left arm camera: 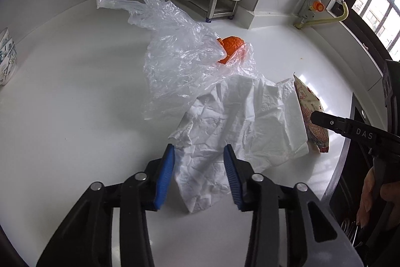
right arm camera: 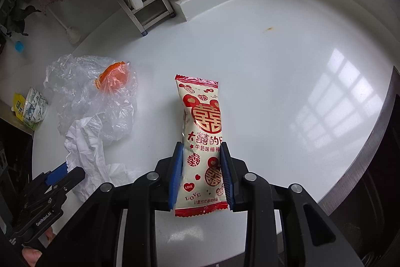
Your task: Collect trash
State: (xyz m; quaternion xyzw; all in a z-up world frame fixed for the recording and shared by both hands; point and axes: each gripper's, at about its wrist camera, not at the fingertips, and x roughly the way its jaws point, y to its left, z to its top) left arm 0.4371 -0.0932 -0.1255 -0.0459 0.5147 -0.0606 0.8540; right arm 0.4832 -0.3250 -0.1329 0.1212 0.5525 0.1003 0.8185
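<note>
Already the right gripper (right arm camera: 201,175) pinches the snack wrapper (right arm camera: 200,139) lying just right of the clear plastic bag (left arm camera: 175,61), while the left gripper (left arm camera: 198,174) clasps the crumpled tissue (left arm camera: 235,116), whose thin paper could tear or slip free when lifted.

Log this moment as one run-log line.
left hand-held gripper: closing on tissue | right hand-held gripper: shut on snack wrapper

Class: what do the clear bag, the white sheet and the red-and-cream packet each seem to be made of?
Clear bag: thin plastic film, glossy; see-through, finely crinkled.
White sheet: probably tissue or paper towel, matte; soft creases, faint embossing.
Red-and-cream packet: likely plastic or foil-lined wrapper, shiny; printed, crimped ends.
</note>
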